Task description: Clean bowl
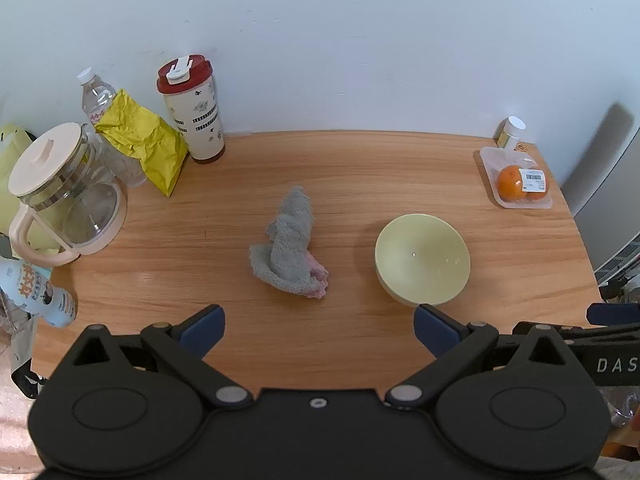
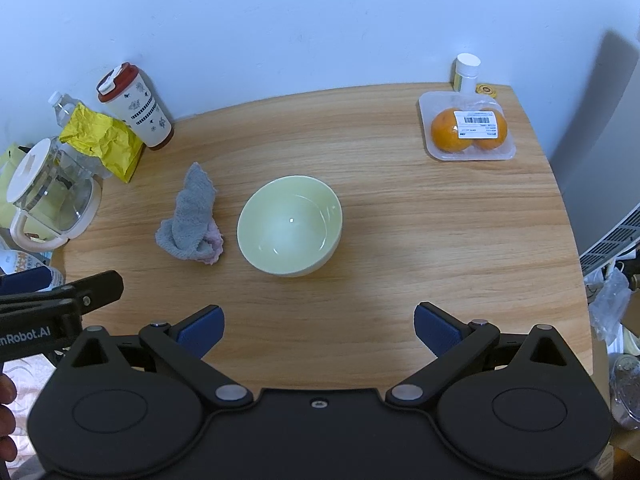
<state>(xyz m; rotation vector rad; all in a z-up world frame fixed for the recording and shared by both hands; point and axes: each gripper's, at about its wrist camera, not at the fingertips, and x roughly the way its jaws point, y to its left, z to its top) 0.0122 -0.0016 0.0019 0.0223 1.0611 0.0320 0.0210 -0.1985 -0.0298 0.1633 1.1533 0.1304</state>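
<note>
A pale green bowl (image 1: 422, 264) stands upright and empty on the wooden table (image 1: 360, 168); it also shows in the right wrist view (image 2: 290, 226). A crumpled grey and pink cloth (image 1: 290, 244) lies to the left of it, apart from it, and shows in the right wrist view too (image 2: 190, 220). My left gripper (image 1: 319, 330) is open and empty above the table's front edge, nearer than the cloth. My right gripper (image 2: 319, 330) is open and empty, nearer than the bowl.
At the back left stand a red-lidded tumbler (image 1: 192, 108), a yellow bag (image 1: 144, 140), a water bottle (image 1: 96, 96) and a glass pitcher (image 1: 64, 192). A tray of oranges (image 2: 466, 126) and a small white-capped bottle (image 2: 466, 72) sit at the back right.
</note>
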